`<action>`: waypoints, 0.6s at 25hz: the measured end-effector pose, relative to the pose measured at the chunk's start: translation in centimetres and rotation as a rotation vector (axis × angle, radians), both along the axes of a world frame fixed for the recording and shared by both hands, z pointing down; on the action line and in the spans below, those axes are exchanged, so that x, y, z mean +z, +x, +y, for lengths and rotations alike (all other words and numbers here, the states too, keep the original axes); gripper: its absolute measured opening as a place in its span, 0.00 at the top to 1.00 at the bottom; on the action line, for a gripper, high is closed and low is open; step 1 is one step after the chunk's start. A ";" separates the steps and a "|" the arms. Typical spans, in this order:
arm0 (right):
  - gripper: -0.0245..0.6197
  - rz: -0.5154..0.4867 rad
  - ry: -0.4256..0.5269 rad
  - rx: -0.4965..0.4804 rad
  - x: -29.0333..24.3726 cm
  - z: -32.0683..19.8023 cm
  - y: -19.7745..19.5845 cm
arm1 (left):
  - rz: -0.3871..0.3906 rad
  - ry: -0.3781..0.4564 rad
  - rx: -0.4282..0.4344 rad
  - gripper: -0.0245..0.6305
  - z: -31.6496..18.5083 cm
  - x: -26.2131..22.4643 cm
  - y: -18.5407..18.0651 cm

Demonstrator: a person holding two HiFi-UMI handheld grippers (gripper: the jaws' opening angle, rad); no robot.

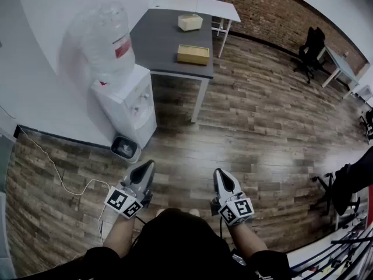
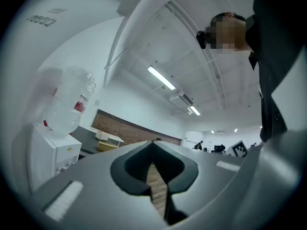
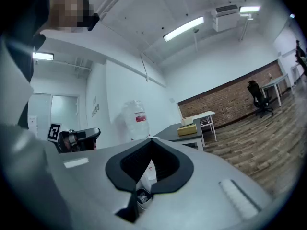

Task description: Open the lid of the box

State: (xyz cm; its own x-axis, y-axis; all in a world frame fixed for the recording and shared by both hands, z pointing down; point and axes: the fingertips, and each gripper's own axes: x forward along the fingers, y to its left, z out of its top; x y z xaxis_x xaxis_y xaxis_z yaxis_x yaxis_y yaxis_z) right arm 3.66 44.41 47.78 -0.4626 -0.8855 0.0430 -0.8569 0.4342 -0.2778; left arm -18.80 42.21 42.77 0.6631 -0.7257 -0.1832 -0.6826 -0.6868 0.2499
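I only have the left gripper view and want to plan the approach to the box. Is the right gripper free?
Observer: Yes. The right gripper has its jaws together, with nothing between them.
Operator: What lies between us and the table?
Observer: Wooden floor. A small bin sits at the foot of the water dispenser, on the left in the head view.
Operator: How do the boxes sit up there?
Observer: There are two on the dark table: a tan box near its front edge and a paler box behind it, not touching.
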 end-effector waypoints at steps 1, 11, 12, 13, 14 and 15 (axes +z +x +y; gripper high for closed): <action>0.96 -0.004 -0.007 -0.001 0.0 0.2 -0.3 | 0.000 0.003 -0.001 0.96 0.2 -0.1 0.0; 0.96 0.009 -0.009 0.004 -0.4 0.6 -2.6 | -0.015 -0.003 0.008 0.96 0.9 0.4 -1.9; 0.96 0.003 -0.009 0.008 -0.5 0.7 -2.9 | -0.010 -0.009 0.009 0.96 1.0 0.6 -2.1; 0.96 -0.005 -0.007 0.012 -0.6 0.9 -3.0 | -0.007 -0.014 0.011 0.96 1.1 0.7 -2.3; 0.96 -0.014 -0.004 0.015 -0.6 1.0 -3.0 | -0.007 -0.018 0.014 0.96 1.2 0.8 -2.3; 0.96 -0.024 -0.001 0.016 -0.8 1.3 -2.8 | -0.006 -0.020 0.018 0.96 1.4 0.9 -2.2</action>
